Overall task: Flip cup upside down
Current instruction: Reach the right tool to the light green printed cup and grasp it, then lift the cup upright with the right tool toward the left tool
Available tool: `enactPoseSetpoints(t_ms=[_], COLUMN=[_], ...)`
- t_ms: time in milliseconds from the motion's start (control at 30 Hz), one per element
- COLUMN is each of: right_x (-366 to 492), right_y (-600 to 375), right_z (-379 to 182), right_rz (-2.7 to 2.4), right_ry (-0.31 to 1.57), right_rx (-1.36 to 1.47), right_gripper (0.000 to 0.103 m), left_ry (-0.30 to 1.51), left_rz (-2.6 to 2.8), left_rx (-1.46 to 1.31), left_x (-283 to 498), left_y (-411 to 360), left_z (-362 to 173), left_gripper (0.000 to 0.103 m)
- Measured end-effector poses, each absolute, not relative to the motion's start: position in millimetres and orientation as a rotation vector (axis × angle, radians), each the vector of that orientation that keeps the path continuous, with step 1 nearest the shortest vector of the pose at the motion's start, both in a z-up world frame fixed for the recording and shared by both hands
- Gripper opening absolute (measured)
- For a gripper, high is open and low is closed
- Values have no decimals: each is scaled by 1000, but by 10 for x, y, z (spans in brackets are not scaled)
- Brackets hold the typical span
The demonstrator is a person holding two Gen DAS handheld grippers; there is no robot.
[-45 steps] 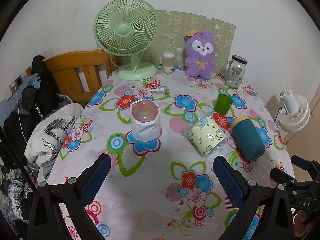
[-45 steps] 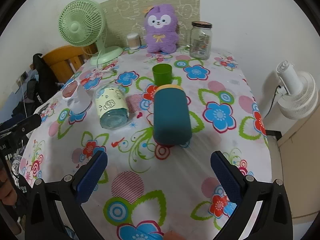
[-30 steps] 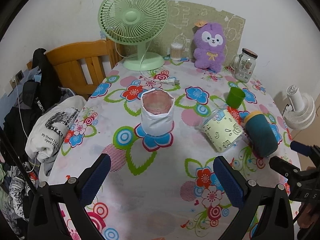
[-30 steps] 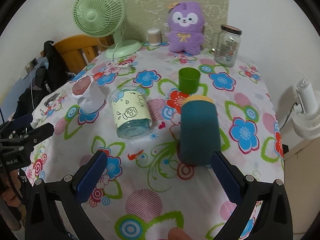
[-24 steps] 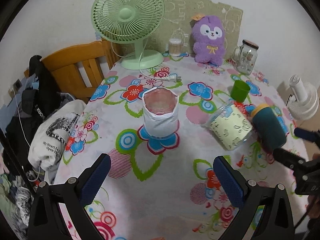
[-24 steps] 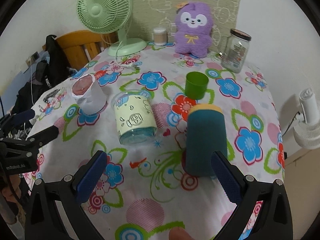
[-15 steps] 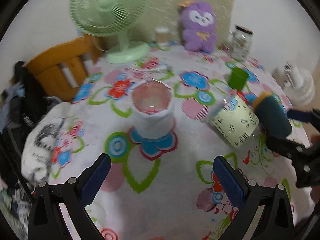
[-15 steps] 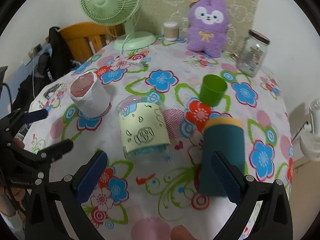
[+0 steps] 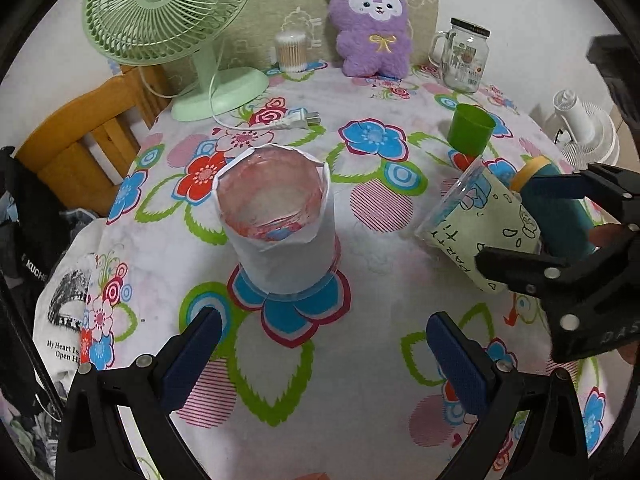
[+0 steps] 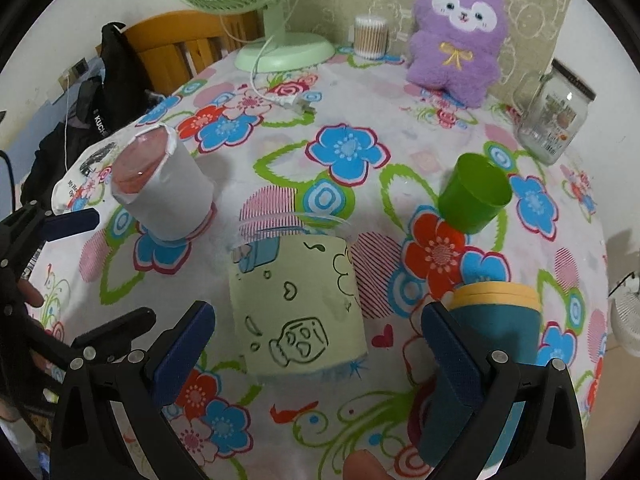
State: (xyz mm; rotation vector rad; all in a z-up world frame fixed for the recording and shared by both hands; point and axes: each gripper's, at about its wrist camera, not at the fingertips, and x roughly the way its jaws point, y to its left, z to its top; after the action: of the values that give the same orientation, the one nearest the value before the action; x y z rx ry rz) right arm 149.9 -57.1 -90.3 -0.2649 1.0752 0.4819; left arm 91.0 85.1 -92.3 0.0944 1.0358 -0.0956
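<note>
Closing in since earlier, right gripper (image 10: 316, 344) jaws spread around pale-green cup (image 10: 298, 312), left gripper (image 9: 320, 352) jaws spread.

Left tool (image 9: 320, 356): blue-padded fingers (image 9: 192, 354) spread wide, nothing between them, held low, pointing forward. Right tool (image 10: 316, 344): fingers (image 10: 450, 354) likewise spread wide and gripping nothing. Each tool shows at the edge of the other's view, side by side, apart.

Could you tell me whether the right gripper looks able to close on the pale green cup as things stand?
Probably yes: the right gripper is open, its fingers either side of the pale green cup. The teal cup crowds the right finger, though.
</note>
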Motion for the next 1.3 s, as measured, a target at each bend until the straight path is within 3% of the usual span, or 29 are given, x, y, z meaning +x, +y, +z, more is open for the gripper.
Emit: enactPoseSetpoints(t_ms=[133,333,900,1300], right_x=[1538,1546,976,441], right_y=[-587,-627,-743,-865], right_z=[-978,-1040,-629,-752], right_rz=[490,541,566,596], right_ry=[1091,1130,1041,1083], right_rx=[-258,-217,-208,-179], right_gripper=[100,69,67,67], left_ry=[1039,1045,1025,1026], left_rz=[-88,-88,-98,-80], left_rx=[112,109,109,83], left_x=[933,917,525,83], left_y=[819,783,648,638], left_z=[-949,-964,-752,-801], left_gripper=[103,103,103,103])
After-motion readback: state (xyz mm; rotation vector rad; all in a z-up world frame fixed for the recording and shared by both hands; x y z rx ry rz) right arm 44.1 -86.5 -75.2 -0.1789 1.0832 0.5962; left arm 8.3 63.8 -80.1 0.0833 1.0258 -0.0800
